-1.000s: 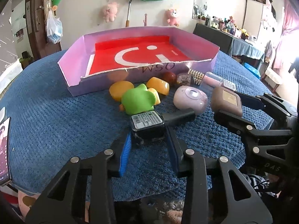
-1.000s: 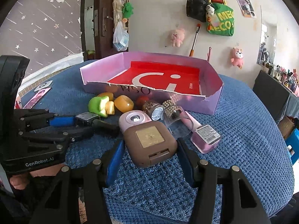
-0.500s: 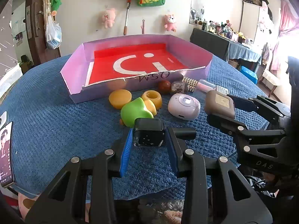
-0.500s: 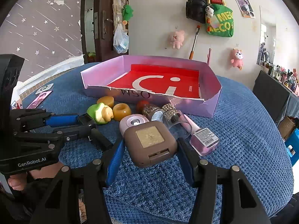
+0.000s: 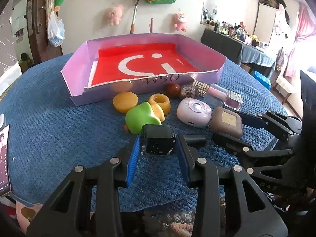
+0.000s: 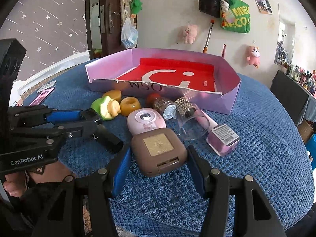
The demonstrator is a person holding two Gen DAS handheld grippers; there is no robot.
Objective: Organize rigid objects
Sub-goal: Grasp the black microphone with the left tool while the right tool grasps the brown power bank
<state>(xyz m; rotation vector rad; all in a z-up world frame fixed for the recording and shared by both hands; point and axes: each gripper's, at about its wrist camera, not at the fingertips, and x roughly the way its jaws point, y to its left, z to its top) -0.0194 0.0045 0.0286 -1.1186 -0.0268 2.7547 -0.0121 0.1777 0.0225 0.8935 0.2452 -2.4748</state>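
Observation:
My left gripper [image 5: 158,144] is shut on a black square device with a side handle [image 5: 158,141], held just above the blue cloth. It also shows in the right wrist view [image 6: 92,116]. My right gripper [image 6: 159,154] is shut on a brown square case [image 6: 159,151], also seen in the left wrist view [image 5: 227,123]. Beyond them stands a pink cardboard tray with a red floor [image 5: 79,63] [image 6: 233,90]. Before it lie a green-and-yellow toy [image 5: 142,119], two amber pieces [image 5: 125,101], a lilac round camera [image 5: 193,111], a pink bottle [image 6: 223,138] and a clear cup [image 6: 191,122].
The round table has a blue cloth [image 5: 49,122]. A phone [image 5: 4,158] lies at its left edge. Cards [image 6: 42,95] lie on the far left in the right wrist view. A dark side table [image 5: 227,45] with bottles stands back right.
My left gripper has lifted and tipped the black device, so its label no longer faces me. Both grippers have risen slightly with their objects, and the tray looks farther off.

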